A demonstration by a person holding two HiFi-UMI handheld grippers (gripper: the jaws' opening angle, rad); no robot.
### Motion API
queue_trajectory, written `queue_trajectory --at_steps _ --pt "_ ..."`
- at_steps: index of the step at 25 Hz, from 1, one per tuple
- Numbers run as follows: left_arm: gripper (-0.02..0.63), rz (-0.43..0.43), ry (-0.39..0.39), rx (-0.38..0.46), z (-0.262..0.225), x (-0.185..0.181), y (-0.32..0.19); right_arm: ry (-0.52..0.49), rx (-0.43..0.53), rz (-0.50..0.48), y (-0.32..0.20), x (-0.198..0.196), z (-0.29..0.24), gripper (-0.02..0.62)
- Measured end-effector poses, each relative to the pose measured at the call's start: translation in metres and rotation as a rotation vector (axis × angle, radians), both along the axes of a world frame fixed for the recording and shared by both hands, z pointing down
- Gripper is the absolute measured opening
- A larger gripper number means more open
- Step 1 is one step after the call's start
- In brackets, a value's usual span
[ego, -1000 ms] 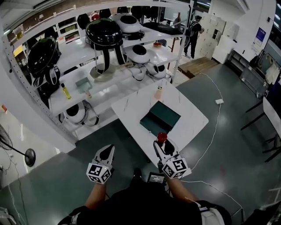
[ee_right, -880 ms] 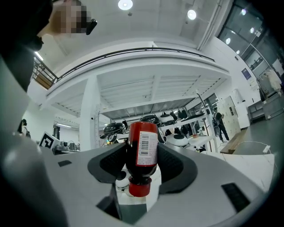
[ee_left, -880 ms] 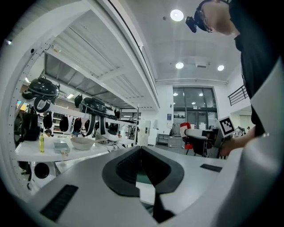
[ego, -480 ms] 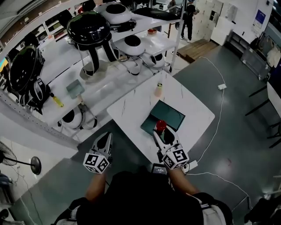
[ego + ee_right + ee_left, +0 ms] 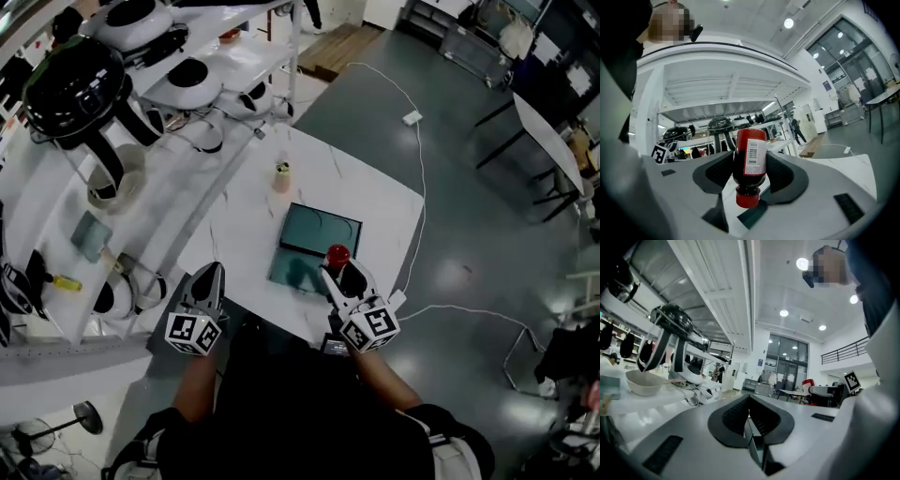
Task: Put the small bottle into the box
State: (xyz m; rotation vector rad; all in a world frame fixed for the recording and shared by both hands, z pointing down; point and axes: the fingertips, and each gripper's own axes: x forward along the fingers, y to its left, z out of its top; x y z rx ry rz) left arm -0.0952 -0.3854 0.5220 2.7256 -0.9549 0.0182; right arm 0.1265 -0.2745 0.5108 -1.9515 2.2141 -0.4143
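Between right hand-held gripper (image 5: 339, 275) jaws — small bottle (image 5: 751, 154) clamped; box (image 5: 314, 234) near

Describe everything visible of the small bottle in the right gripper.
The small bottle is red and plastic-looking, with a white barcode label, dark neck and red cap. The right gripper's black ribbed fingers clamp its body, cap end lowest in that gripper's view. In the head view it appears over the right side of the open green box, touching nothing else.

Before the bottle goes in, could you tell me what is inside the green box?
The green box looks empty: only its bare floor shows. The small bottle and the right gripper holding it cover its near right corner.
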Motion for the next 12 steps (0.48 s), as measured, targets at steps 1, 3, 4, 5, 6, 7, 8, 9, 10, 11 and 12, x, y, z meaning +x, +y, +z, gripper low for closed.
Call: queue_trajectory --at_steps 1,3,4,5,6,7,8,9,10,11,12 --pt "0.017 0.038 0.001 -0.004 0.003 0.009 -0.015 0.003 -0.009 0.033 -0.006 0.003 0.001 0.235" --pt "0.017 0.116 0.007 -0.005 0.006 0.029 -0.041 0.020 -0.014 0.084 -0.018 0.007 0.004 0.235" --pt "0.015 0.155 0.011 -0.006 0.009 0.039 -0.051 0.027 -0.017 0.107 -0.023 0.009 0.005 0.235" --pt "0.015 0.192 0.013 -0.010 0.013 0.049 -0.059 0.028 -0.023 0.134 -0.027 0.012 0.007 0.235" --pt "0.017 0.227 0.016 -0.016 0.016 0.057 -0.066 0.023 -0.030 0.163 -0.031 0.015 0.010 0.235" --pt "0.016 0.261 0.018 -0.023 0.020 0.065 -0.071 0.016 -0.041 0.192 -0.034 0.018 0.013 0.235" --pt "0.015 0.294 0.021 -0.032 0.024 0.072 -0.075 0.009 -0.056 0.220 -0.036 0.021 0.017 0.235" --pt "0.017 0.327 0.023 -0.041 0.028 0.080 -0.077 0.002 -0.076 0.243 -0.038 0.023 0.021 0.235" --pt "0.017 0.359 0.023 -0.051 0.033 0.087 -0.077 -0.006 -0.102 0.263 -0.039 0.025 0.026 0.235" --pt "0.016 0.393 0.021 -0.062 0.037 0.094 -0.077 -0.019 -0.132 0.278 -0.040 0.027 0.032 0.235" --pt "0.017 0.427 0.017 -0.071 0.041 0.101 -0.077 -0.037 -0.163 0.290 -0.042 0.028 0.039 0.235"
